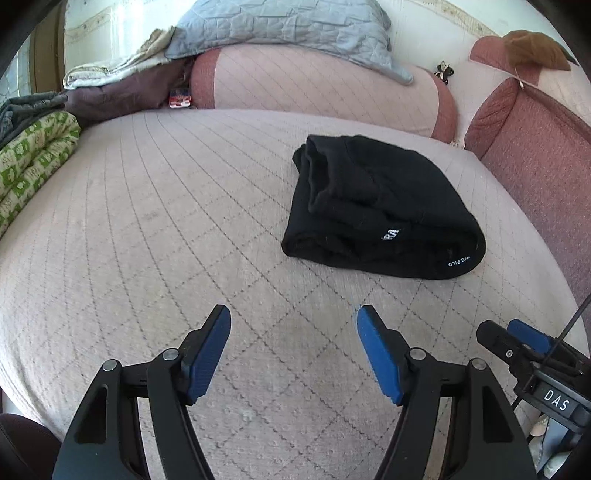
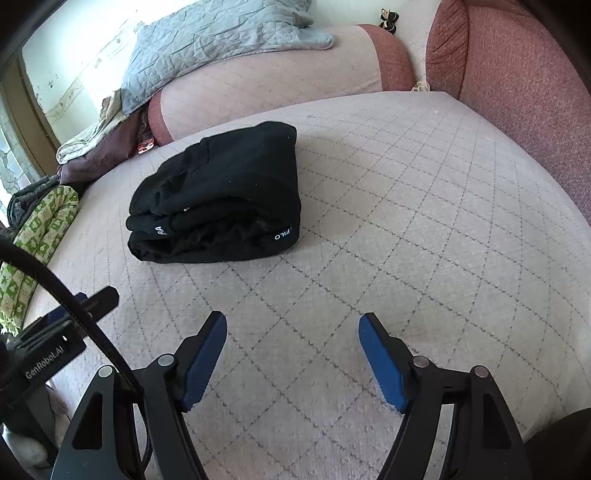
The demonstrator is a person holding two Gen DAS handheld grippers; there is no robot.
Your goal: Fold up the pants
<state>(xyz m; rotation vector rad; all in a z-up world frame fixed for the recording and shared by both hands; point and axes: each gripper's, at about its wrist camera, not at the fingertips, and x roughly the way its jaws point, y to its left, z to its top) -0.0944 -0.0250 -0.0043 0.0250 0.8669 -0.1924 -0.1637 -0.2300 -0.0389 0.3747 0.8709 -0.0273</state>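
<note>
A: Quilt [image 1: 33,155], green and white, sits at nine o'clock in the left wrist view, bunched at the sofa's edge. What's beside it?

B: At ten o'clock, a dark cloth [image 1: 122,94] with pale bedding on top. At twelve, a blue pillow [image 1: 291,27] rests on the pink bolster [image 1: 314,96].

A: And the pants?

B: The pants [image 1: 380,210] lie at one o'clock on the cover [image 1: 147,221], folded into a thick black bundle with white lettering along the near edge. Nothing touches them.

A: The left gripper?

B: The left gripper [image 1: 293,334] is at six o'clock, its blue pads [image 1: 208,354] spread wide with bare cover between them. It holds nothing and sits well short of the pants.

A: Anything at the far right?

B: At four o'clock, the right gripper [image 2: 291,338] pokes in from the side; a red cushion [image 1: 535,166] stands at two.

A: From the right wrist view?

B: The pants sit at eleven o'clock, layers stacked. The right gripper's fingers stand wide apart at six, empty, with only the diamond-stitched cover between them.
</note>
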